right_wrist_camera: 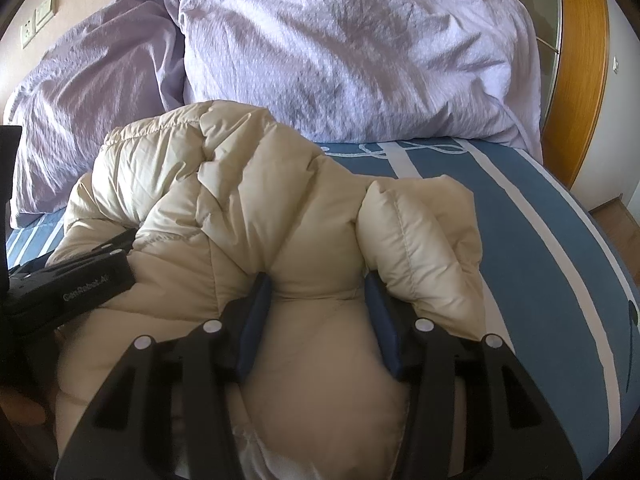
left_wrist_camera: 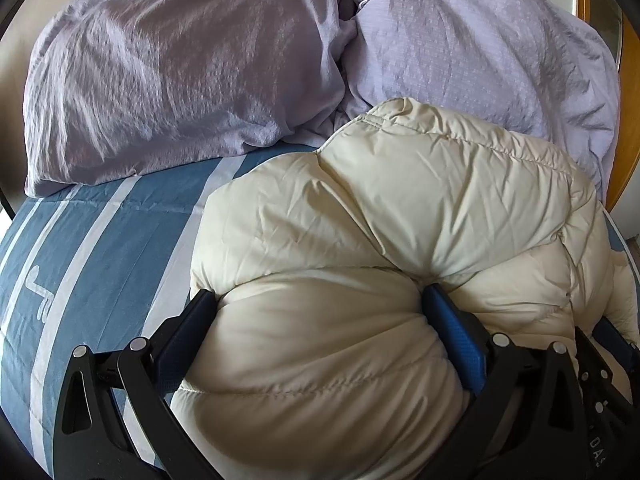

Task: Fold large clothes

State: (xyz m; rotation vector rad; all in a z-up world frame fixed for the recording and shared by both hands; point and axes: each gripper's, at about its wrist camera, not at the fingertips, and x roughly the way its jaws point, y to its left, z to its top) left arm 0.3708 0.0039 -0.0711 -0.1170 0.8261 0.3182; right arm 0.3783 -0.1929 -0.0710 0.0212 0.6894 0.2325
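both grippers, left gripper and right gripper, clamp the cream puffer jacket on the bed.

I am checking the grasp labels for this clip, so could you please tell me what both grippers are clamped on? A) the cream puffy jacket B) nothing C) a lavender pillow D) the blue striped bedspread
A: the left gripper and the right gripper each pinch a bulging fold of the cream puffy jacket.
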